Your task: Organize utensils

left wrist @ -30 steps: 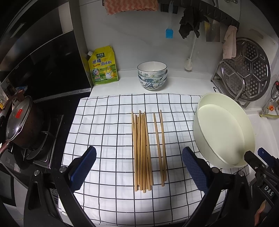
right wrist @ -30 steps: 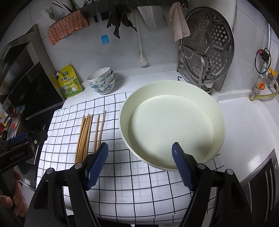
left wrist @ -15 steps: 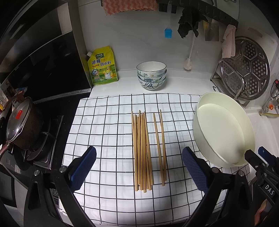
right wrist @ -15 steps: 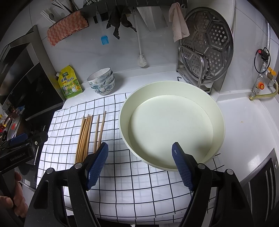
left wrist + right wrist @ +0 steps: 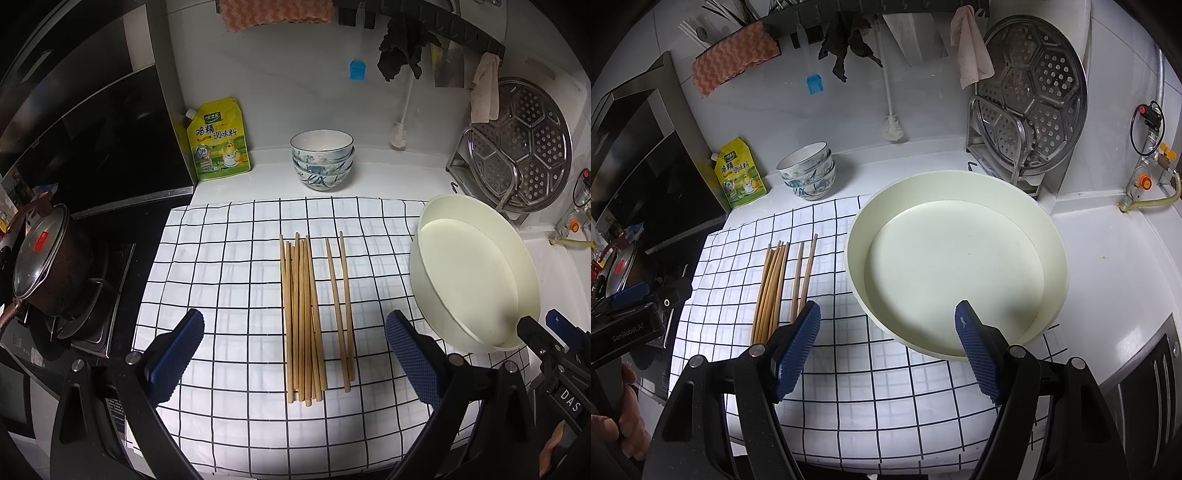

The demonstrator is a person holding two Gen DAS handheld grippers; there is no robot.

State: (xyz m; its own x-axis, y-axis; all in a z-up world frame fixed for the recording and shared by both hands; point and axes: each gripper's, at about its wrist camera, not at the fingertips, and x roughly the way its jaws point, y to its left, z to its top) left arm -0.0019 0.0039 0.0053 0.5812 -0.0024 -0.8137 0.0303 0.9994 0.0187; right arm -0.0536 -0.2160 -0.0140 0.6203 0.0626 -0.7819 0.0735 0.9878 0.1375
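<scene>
Wooden chopsticks [image 5: 301, 317] were seen laid out on a checked cloth [image 5: 221, 258] on a kitchen counter, ahead of and between the spread fingers of the left gripper [image 5: 293, 354], which held nothing. A tight bundle was lined up lengthwise along the fingers' direction, with a separate pair [image 5: 341, 310] placed just beside it on the side of the right-hand finger. A cream basin [image 5: 524, 280] was set beyond that finger's outer side, partly resting on the cloth. The right gripper [image 5: 886, 350] was likewise held wide apart and empty, its fingers framing the basin's near rim, while the chopsticks were viewed past the tip of its left finger [image 5: 796, 350]. Well beyond both sets of fingers, stacked bowls [image 5: 322, 158] and a yellow pouch [image 5: 218, 140] were positioned against the back wall. A steamer rack [image 5: 1030, 99] was propped upright behind the basin, and a lidded pot [image 5: 44, 258] was seen far off to the left finger's side.
</scene>
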